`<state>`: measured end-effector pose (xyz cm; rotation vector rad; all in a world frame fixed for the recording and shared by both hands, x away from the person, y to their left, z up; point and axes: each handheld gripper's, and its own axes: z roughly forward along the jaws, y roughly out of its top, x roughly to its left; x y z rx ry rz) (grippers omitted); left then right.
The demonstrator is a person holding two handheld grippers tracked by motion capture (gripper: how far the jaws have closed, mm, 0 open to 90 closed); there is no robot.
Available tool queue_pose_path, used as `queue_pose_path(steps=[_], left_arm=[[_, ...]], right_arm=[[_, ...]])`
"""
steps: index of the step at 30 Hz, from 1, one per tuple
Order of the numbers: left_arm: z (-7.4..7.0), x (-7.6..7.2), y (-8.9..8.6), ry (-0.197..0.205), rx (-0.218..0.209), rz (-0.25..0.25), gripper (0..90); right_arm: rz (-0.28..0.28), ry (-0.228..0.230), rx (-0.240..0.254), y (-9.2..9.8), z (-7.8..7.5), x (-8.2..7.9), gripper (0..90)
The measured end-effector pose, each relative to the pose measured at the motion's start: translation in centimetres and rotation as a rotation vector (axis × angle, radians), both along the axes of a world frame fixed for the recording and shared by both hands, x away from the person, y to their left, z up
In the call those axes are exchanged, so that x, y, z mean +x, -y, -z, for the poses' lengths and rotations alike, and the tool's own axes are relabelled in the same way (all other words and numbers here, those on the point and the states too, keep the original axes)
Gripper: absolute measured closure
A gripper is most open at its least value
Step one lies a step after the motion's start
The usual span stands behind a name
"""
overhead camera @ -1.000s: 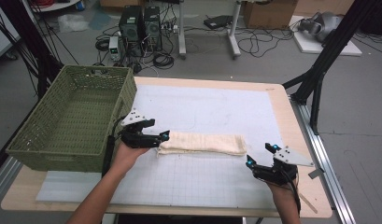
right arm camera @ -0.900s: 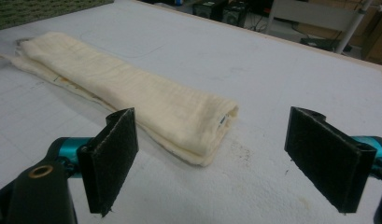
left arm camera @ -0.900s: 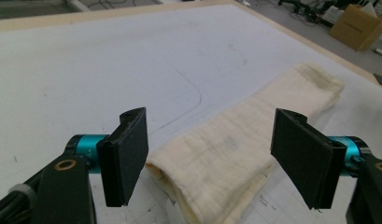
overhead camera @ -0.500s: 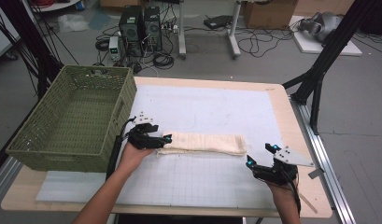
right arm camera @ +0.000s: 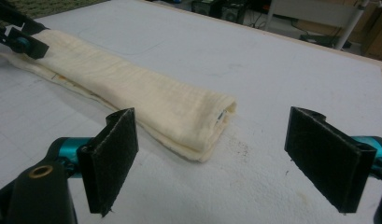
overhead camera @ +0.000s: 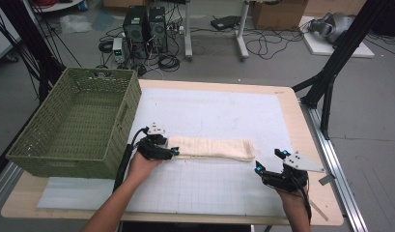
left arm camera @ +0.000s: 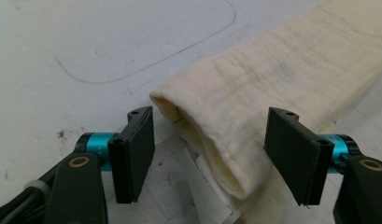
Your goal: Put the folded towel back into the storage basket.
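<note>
The left gripper (left arm camera: 209, 156) stands with jaws apart around the left end of the folded towel (overhead camera: 212, 148), which lies across the mat (overhead camera: 224, 113) on the table (overhead camera: 308, 125). The right gripper (overhead camera: 271, 162) rests open near the towel's right end. A basket (overhead camera: 72, 123) sits left.

You've got nothing to read here, operator. No word, number or brand comes through on anything in front of you. There's a small white tag (left arm camera: 208, 196) poking out from under the folded cream towel (left arm camera: 282, 93) in your left gripper view, but its face is blank from this angle. The white mat (overhead camera: 219, 113) under it carries a printed grid and a few pen-like curves, no lettering that you can make out. The computer towers (overhead camera: 146, 24) on the floor behind the table are too small and blurred for any label to be legible.
</note>
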<state>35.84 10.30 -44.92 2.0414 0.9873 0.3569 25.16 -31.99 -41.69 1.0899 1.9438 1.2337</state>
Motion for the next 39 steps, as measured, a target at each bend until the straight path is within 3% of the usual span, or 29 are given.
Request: queue_pose_path(steps=[2, 3, 7, 11, 20, 22, 24, 29, 35, 37, 39], left_arm=[[0.0, -0.1, 0.0, 0.006, 0.01, 0.005, 41.6], [-0.1, -0.2, 0.0, 0.009, 0.004, 0.041, 49.0], [0.0, -0.5, 0.2, 0.017, -0.005, 0.098, 69.8], [-0.1, -0.6, 0.3, 0.029, -0.008, 0.116, 79.4], [-0.6, -0.6, -0.2, 0.061, -0.061, 0.093, 80.3], [-0.7, -0.6, -0.3, 0.066, -0.082, 0.087, 80.2], [-0.7, -0.6, -0.2, 0.076, -0.088, 0.09, 80.2], [-1.0, -0.8, -0.3, 0.096, -0.104, 0.094, 80.2], [-1.1, -0.8, -0.3, 0.099, -0.104, 0.096, 80.1], [-1.1, -0.9, -0.2, 0.102, -0.106, 0.096, 80.1], [-1.0, -0.9, -0.2, 0.099, -0.108, 0.096, 80.1]], right_arm=[[0.0, 0.0, -0.002, 0.0, 0.0, 0.0, 16.1], [0.001, 0.0, -0.002, 0.0, 0.0, 0.0, 16.1], [0.0, -0.003, -0.005, -0.1, 0.0, 0.0, 16.1], [-0.002, -0.009, -0.004, -0.1, 0.1, 0.1, 16.1], [0.003, -0.015, 0.006, -0.2, 0.1, 0.3, 16.1], [0.003, -0.03, 0.065, -0.1, 0.1, 0.7, 16.1], [0.012, -0.036, 0.083, -0.3, 0.0, 1.1, 16.0], [0.018, -0.062, 0.046, -1.1, 0.2, 2.5, 16.0], [0.032, -0.142, 0.022, -2.2, 1.1, 4.7, 16.1], [0.035, -0.199, 0.014, -3.0, 2.0, 5.9, 17.1], [0.037, -0.209, -0.01, -3.3, 2.4, 6.4, 19.9]])
